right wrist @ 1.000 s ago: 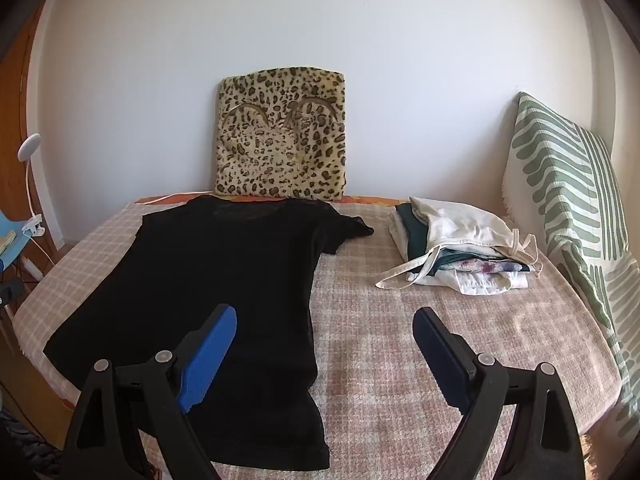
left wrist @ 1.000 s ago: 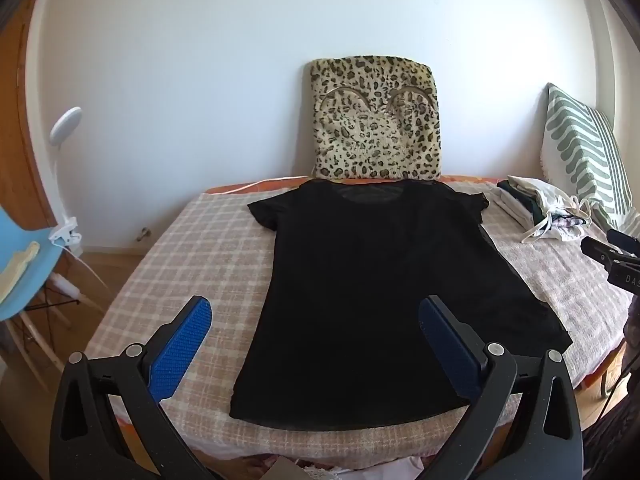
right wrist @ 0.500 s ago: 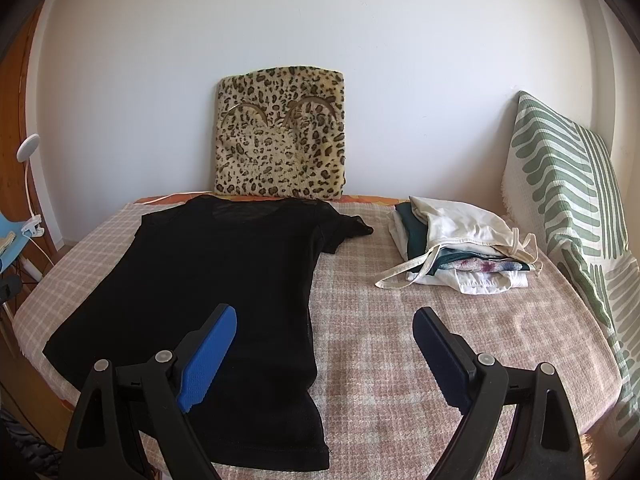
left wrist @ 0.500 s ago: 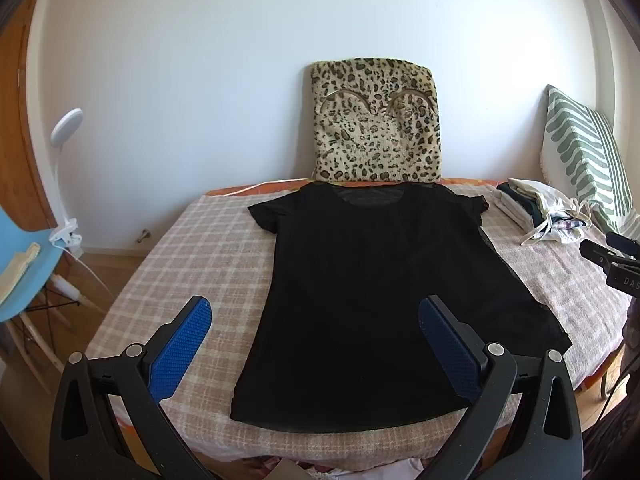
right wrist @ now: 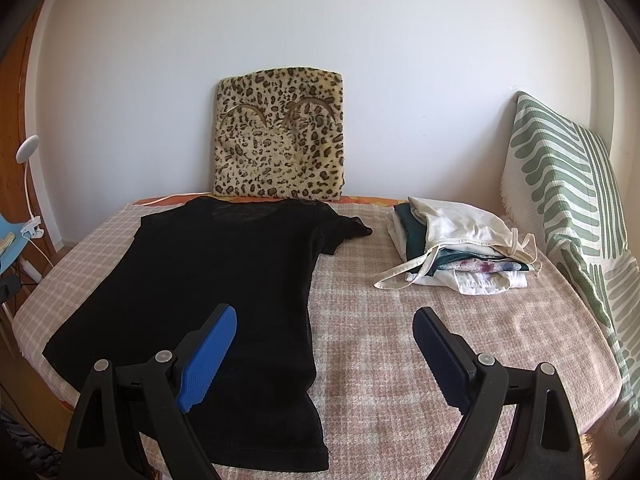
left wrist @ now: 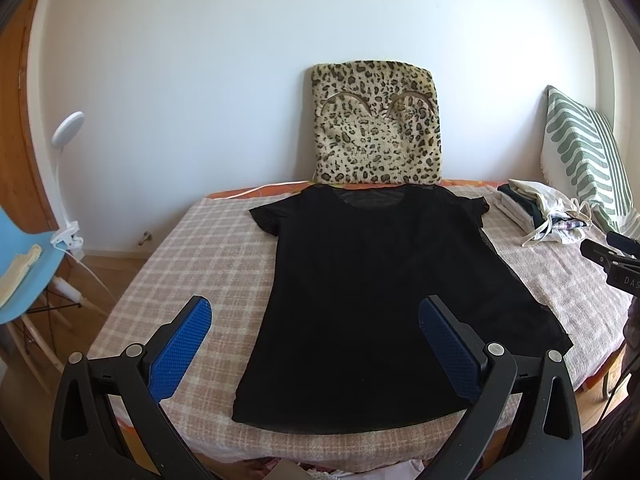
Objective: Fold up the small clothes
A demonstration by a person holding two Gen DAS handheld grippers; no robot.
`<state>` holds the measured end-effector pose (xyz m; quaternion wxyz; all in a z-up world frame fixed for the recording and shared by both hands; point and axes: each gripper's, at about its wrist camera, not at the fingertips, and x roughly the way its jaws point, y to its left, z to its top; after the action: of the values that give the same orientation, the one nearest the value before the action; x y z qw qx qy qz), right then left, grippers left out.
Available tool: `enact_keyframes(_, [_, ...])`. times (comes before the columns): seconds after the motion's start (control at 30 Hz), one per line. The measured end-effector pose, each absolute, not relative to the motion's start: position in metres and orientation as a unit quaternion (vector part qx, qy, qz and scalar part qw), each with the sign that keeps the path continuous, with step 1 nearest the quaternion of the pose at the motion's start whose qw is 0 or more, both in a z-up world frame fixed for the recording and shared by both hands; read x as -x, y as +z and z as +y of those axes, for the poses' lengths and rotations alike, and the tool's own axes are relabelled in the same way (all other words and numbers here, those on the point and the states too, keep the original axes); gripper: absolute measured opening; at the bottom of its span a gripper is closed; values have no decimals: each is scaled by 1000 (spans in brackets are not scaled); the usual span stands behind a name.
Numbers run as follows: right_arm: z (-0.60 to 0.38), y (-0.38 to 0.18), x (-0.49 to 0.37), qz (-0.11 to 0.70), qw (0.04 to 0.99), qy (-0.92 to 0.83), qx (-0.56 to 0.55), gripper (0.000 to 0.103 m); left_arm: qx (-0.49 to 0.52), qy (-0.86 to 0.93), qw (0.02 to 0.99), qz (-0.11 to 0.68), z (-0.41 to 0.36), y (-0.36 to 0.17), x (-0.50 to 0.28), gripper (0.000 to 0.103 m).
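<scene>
left claw (left wrist: 314, 326): bottom of the left wrist frame, blue pads spread wide, released, nothing between them. It hangs above the near end of the bed, not touching any fabric as far as I can see.
right claw (right wrist: 324, 336): same deal at the bottom of the right wrist frame, spread wide and gripping nothing. Its tip also pokes in at the right edge of the left wrist frame.
black t-shirt (left wrist: 372, 292): the thing to fold. Lying flat and unfolded on the bed, neck toward the wall, hem toward the cameras, both short sleeves out. Center of the left wrist frame; in the right wrist frame it fills the left half, with the left pad over its lower part.
bed (left wrist: 208, 252): pink and cream checked cover, takes up the whole lower half of both frames.
clothes pile (right wrist: 460, 248): stack of white, dark green and flowery pieces, right of center in the right wrist frame, apart from the shirt's sleeve.
leopard cushion (left wrist: 376, 128): propped upright against the white wall, just behind the shirt's collar.
striped pillow (right wrist: 568, 200): green and white, leaning at the right edge, just beside the pile.
blue chair (left wrist: 24, 264): left edge of the left wrist frame, off the bed, with a white clip lamp (left wrist: 66, 136) above it.
</scene>
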<state>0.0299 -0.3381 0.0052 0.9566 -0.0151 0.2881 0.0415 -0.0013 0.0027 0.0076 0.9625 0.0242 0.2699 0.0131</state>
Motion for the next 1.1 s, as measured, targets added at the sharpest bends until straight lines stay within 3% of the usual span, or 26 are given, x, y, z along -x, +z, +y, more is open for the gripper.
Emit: enact_keyframes(1.1, [-338, 5, -30, 287, 957, 41, 15, 92, -25, 17, 963, 267, 5, 9, 3, 103])
